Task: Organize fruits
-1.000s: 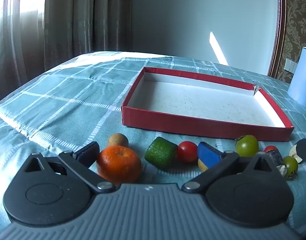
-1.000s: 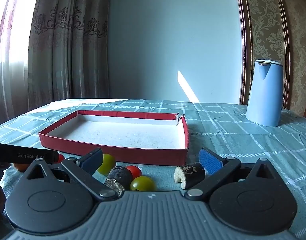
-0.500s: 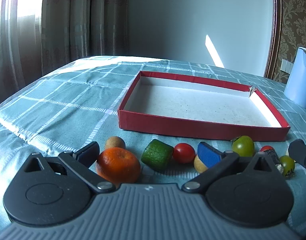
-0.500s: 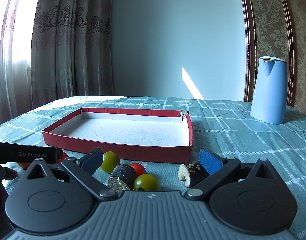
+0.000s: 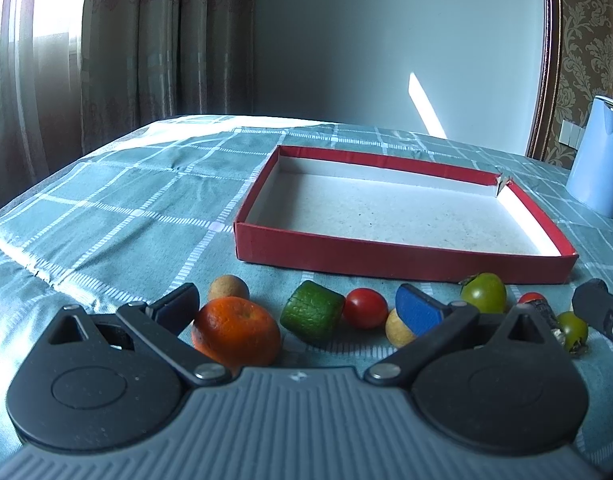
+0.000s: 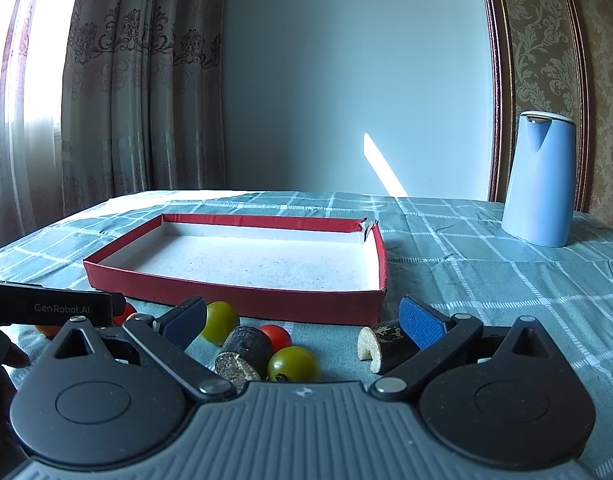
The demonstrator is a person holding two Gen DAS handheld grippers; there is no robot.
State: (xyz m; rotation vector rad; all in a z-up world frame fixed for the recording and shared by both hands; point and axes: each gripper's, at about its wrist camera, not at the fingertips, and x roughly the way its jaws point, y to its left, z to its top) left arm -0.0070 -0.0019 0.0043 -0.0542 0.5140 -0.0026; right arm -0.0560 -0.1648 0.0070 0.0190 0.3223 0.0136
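The fruits are all lying in a loose row on the checked tablecloth (image 5: 106, 208), just in front of the near wall of the red tray (image 5: 402, 258), and none is sitting inside it. The tray's pale floor is showing bare from wall to wall, so by my reading you are only beginning: nothing is sorted yet and every piece is waiting to be moved.

From your left, the row is running: a small tan ball (image 5: 228, 288), an orange (image 5: 236, 330), a green cut chunk (image 5: 312, 314), a red cherry tomato (image 5: 365, 307), a second tan ball (image 5: 398, 328) partly hidden by a finger, a green tomato (image 5: 483, 293), then a small red one and a dark cork-like piece near a small green tomato (image 5: 572, 330). The right camera is also showing a dark cut piece with a pale face (image 6: 380, 344) at the far right of the row.

You are holding the left gripper (image 5: 302, 308) spread wide and grasping nothing, with the orange and green chunk lying between its fingers. You are holding the right gripper (image 6: 302, 320) equally wide and empty, low over the dark cylinder (image 6: 242, 350) and a green tomato (image 6: 293, 363). A blue kettle (image 6: 540, 178) is standing well apart, beyond the tray.
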